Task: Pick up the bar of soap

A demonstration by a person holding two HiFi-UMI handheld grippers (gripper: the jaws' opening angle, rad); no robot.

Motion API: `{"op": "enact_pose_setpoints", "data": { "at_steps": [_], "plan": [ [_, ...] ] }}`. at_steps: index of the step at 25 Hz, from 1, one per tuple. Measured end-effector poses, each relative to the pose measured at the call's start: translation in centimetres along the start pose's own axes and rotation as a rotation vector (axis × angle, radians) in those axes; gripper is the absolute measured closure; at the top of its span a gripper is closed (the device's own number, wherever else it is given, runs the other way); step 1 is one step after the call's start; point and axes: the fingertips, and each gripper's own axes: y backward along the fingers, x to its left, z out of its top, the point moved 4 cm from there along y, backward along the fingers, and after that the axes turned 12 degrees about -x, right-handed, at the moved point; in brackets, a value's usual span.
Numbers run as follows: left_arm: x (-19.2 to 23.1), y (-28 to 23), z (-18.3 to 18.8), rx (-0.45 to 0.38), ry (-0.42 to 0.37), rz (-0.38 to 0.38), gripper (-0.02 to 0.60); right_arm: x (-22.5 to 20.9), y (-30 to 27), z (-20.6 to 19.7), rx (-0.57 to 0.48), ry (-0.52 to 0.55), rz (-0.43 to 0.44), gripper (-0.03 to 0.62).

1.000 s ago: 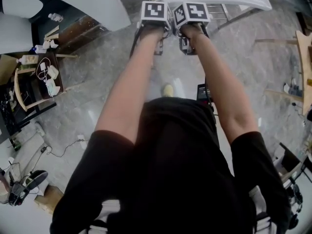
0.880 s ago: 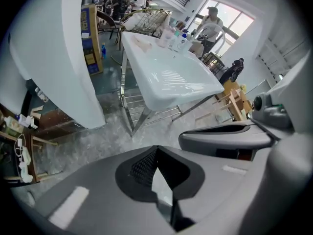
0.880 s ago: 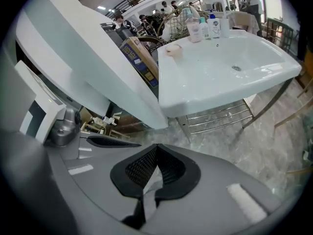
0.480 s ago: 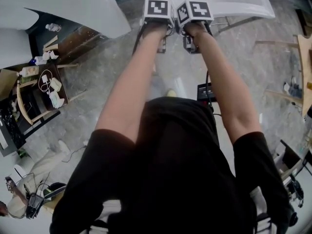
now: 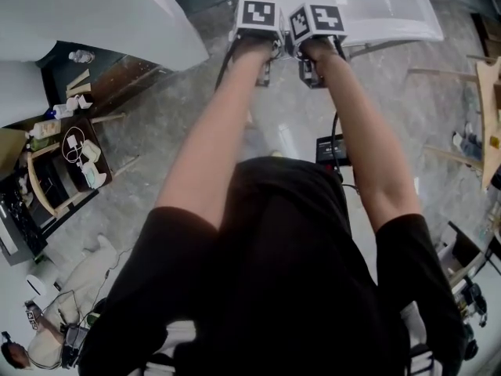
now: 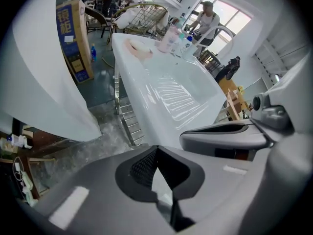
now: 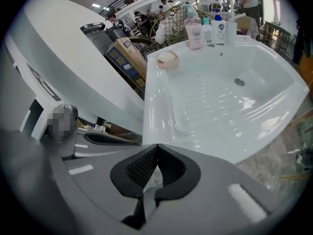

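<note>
Pinching shut on nothing, the right gripper point(image 7: 156, 147) hung over the sink's point(image 7: 215, 150) near rim, with the left gripper point(image 6: 155, 149) just beside it, its jaws also tip to tip and empty. Ahead of both lay the ribbed drainboard point(image 7: 205, 99), bare and open all the way across. The soap point(image 7: 167, 58) sat on the sink's far left corner, well apart from either gripper and close to the left edge. Right of it, along the far rim, stood a row of bottles point(image 7: 208, 29). The bowl with its drain point(image 7: 239, 82) sank away to the right. Left of the sink ran a narrow gap down to the floor point(image 5: 156, 155), closed on its far side by a big white curved shell point(image 7: 73, 67), with a box point(image 7: 124, 58) behind.
</note>
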Motion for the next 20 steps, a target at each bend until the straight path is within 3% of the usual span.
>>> {"op": "enact_pose_setpoints", "data": {
  "at_steps": [9,14,20],
  "plan": [
    [1.1,-0.7,3.1,0.026,0.006,-0.038,0.583,0.3,-1.5,3.3,-0.008,-0.002,-0.012,0.580],
    [1.0,-0.8,3.3,0.091,0.006,-0.064,0.581,0.3,-1.8,3.8,-0.004,-0.029,0.018,0.583],
    [1.1,-0.9,3.3,0.155,-0.023,-0.045,0.581,-0.7,-2.4,3.8,0.016,-0.005,-0.022,0.580]
  ]
}}
